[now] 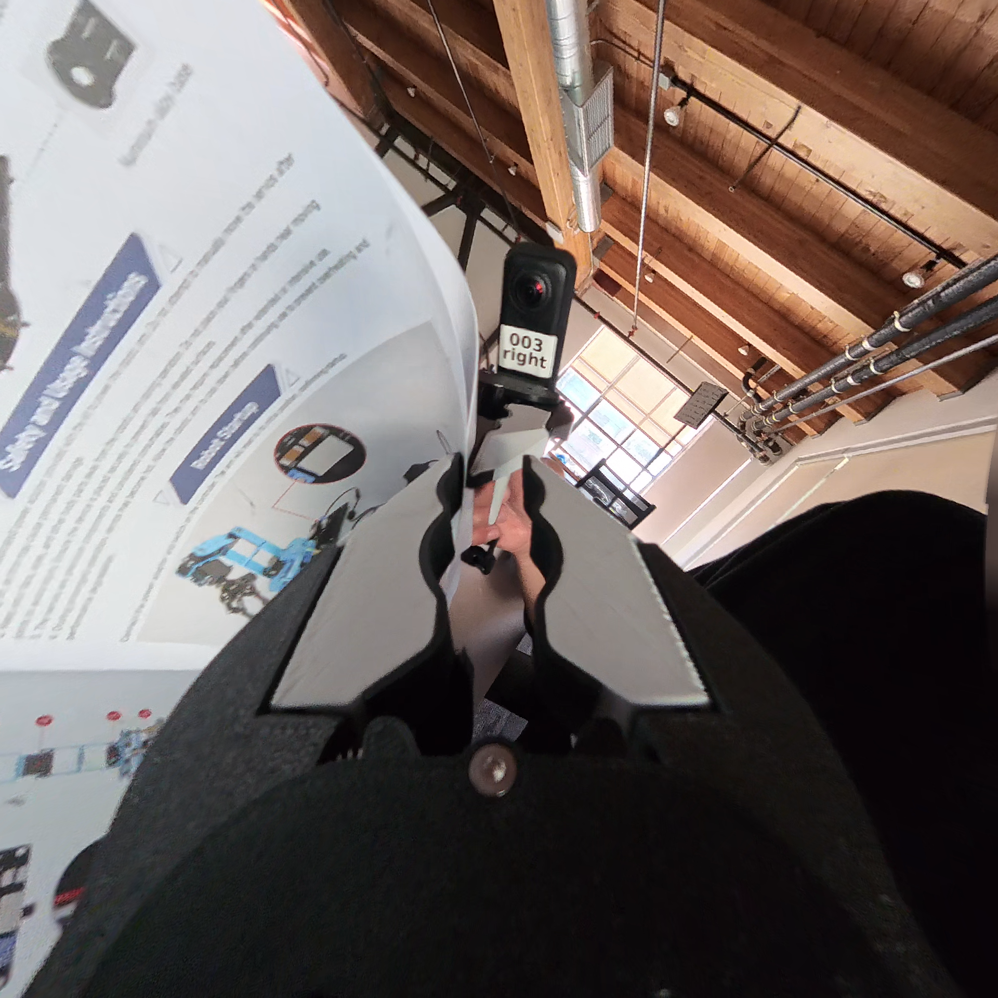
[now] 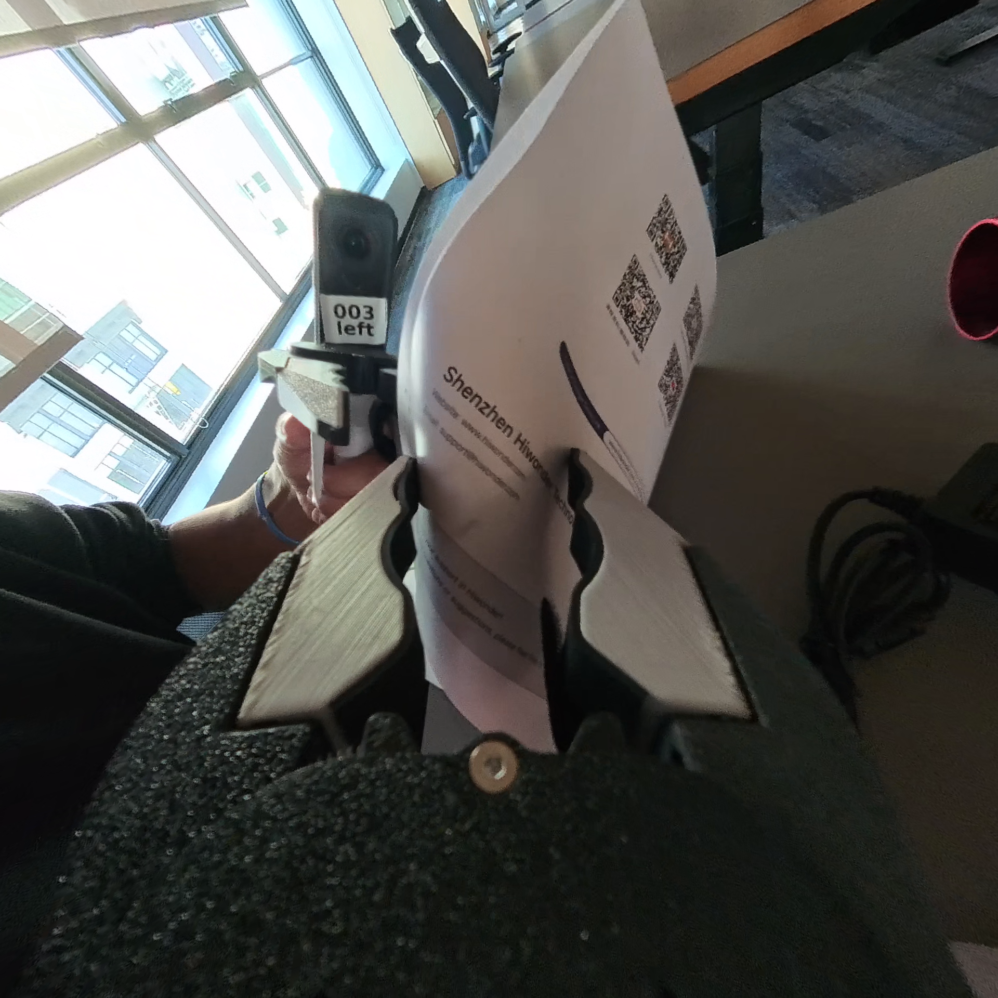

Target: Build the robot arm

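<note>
A printed white sheet (image 1: 216, 270) hangs curved in the air between my two grippers. My left gripper (image 1: 492, 467) has its jaws a little apart, and the sheet's edge runs down through the gap against the left finger (image 1: 378, 594). My right gripper (image 2: 494, 459) is open wide, with the sheet (image 2: 567, 243) standing between its fingers and reaching down to the jaw base. The right gripper (image 1: 507, 448) faces me in the left wrist view, with a hand (image 1: 507, 534) under it. The left gripper (image 2: 324, 399) shows beside the sheet in the right wrist view.
A grey table (image 2: 810, 432) lies to the right, bearing a red cup (image 2: 977, 286) and a coiled black cable (image 2: 875, 583). A second desk (image 2: 756, 59) and a black chair (image 2: 453, 70) stand behind. Large windows (image 2: 135, 216) are on the left. Wooden ceiling beams (image 1: 540, 108) are overhead.
</note>
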